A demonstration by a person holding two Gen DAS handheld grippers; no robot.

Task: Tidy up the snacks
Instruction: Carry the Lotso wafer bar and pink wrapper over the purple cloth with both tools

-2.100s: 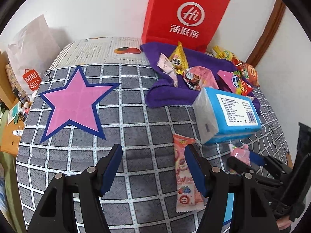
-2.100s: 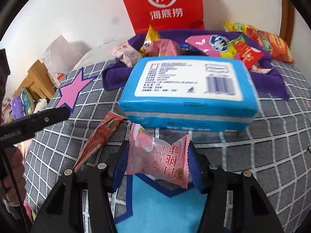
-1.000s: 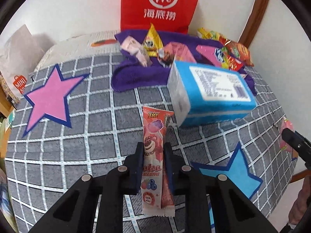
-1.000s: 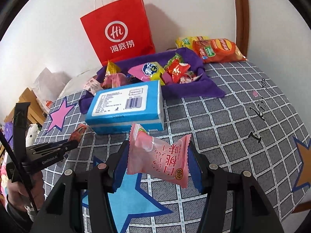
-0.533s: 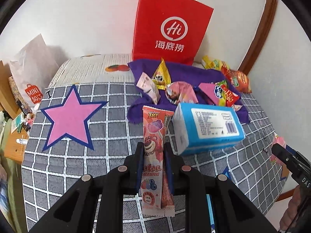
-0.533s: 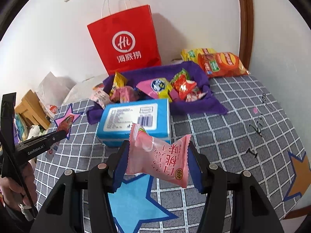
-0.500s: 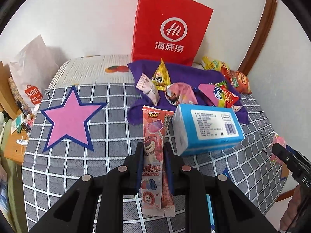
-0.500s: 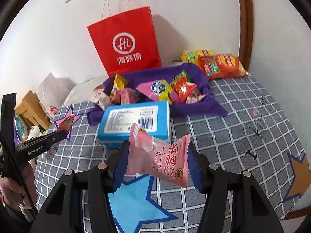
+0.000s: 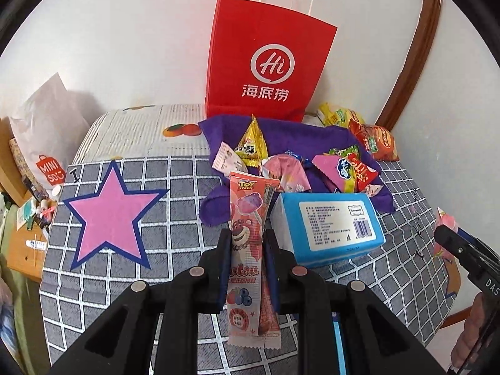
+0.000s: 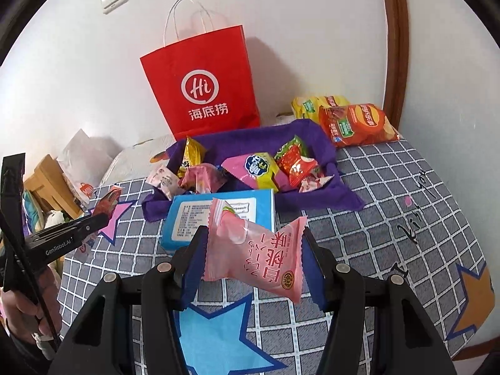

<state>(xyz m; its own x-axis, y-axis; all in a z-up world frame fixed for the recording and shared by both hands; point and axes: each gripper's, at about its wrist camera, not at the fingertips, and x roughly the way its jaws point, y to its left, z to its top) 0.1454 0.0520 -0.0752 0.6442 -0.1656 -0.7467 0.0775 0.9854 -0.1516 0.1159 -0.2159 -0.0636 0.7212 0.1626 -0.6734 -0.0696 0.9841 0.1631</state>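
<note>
A: Left hand-held gripper [image 9: 248, 243] is clamped on the long lollipop packet [image 9: 251, 250], its long axis running straight out along the fingers, "TOY STORY" end pointing away.

B: Two seconds back that packet lay flat on the checked tabletop [image 9: 175, 218]; now it's lifted clear.

A: Right hand-held gripper [image 10: 254, 250] squeezes the pink pastry pack [image 10: 254, 250] crosswise, raised higher above the blue tissue pack [image 10: 218, 215].

The tablecloth [image 10: 390, 206] was grey with a white grid and pink [image 9: 109, 215], blue [image 10: 215, 337] and orange [image 10: 475, 297] stars. The paper bag [image 9: 265, 62] was red with white lettering; the cloth [image 10: 300, 134] purple; the box [image 9: 331, 228] blue
</note>
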